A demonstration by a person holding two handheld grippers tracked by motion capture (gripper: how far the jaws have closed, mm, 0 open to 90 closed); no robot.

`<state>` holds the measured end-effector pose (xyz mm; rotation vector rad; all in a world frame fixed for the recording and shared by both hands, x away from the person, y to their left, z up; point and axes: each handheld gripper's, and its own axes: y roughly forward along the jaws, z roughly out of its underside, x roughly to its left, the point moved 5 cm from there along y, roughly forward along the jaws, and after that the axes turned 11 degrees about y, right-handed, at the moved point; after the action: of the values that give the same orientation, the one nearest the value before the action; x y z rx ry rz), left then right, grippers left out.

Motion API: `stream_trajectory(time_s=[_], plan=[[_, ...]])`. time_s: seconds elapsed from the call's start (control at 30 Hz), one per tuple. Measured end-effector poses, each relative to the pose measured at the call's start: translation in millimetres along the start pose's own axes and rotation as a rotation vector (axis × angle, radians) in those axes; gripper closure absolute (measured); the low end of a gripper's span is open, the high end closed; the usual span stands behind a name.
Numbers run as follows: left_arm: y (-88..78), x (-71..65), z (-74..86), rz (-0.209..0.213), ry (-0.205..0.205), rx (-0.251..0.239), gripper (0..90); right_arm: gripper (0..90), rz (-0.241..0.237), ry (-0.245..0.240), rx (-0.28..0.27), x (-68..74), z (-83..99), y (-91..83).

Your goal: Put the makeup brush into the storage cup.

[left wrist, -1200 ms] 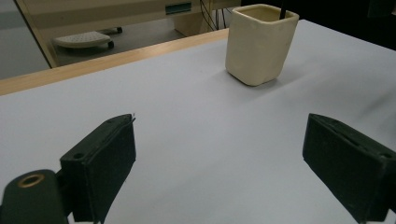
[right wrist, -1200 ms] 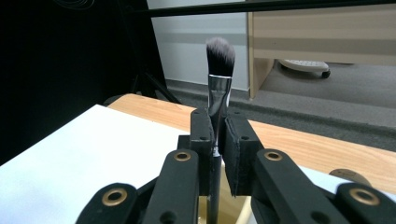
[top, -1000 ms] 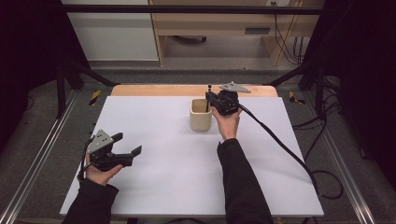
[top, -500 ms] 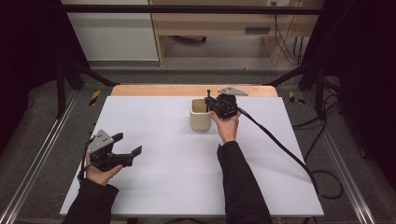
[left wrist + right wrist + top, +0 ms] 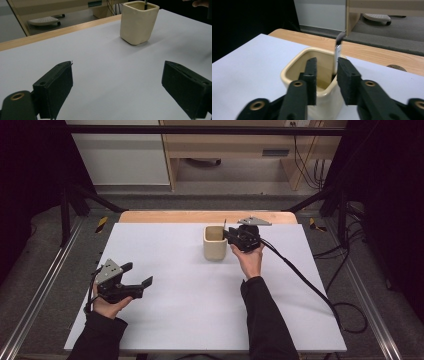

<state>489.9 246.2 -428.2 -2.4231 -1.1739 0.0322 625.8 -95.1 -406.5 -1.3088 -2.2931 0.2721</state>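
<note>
Opening up: right gripper has just been spreading its jaws over the cream cup. They now stand a little apart above the cup's rim, with a gap between the pads. The thin silver stick with a dark tip stands inside the cup, leaning on the far wall just beside the right-hand jaw. I can't tell whether that pad touches it, but nothing is pinched.

My read: that's the release. The stick looks dropped into the cup, so the placing step seems done and a clean pull-back is what's left. Risk: the jaw next to the stick could snag it and tip it out on the way up.

Versus a second ago: in the high view the right hand sits at almost the same spot beside the cup, and the cup hasn't shifted on the white worktop. Left gripper is unchanged, parked near the front-left of the worktop, jaws spread wide and empty, well apart from the cup.
</note>
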Motion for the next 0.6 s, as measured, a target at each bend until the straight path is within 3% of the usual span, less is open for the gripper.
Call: stream_trajectory(time_s=[0.03, 0.17, 0.5, 0.6], plan=[[0.8, -0.8, 0.0, 0.0, 0.003, 0.003, 9.6, 59.5, -0.009, -0.019, -0.001, 2.5, 0.9, -9.0], [1.3, -2.0, -0.2, 0.003, 0.004, 0.003, 9.6, 49.7, -0.022, -0.044, -0.028, 4.6, 0.7, -21.4], [0.7, -2.5, -0.5, 0.007, 0.0, -0.002, 9.5, 24.5, -0.07, -0.063, -0.093, 10.0, 0.8, -53.6], [0.8, -3.0, -0.6, 0.008, -0.004, -0.005, 9.5, 18.5, -0.076, -0.068, -0.081, 11.8, 4.0, -61.9]])
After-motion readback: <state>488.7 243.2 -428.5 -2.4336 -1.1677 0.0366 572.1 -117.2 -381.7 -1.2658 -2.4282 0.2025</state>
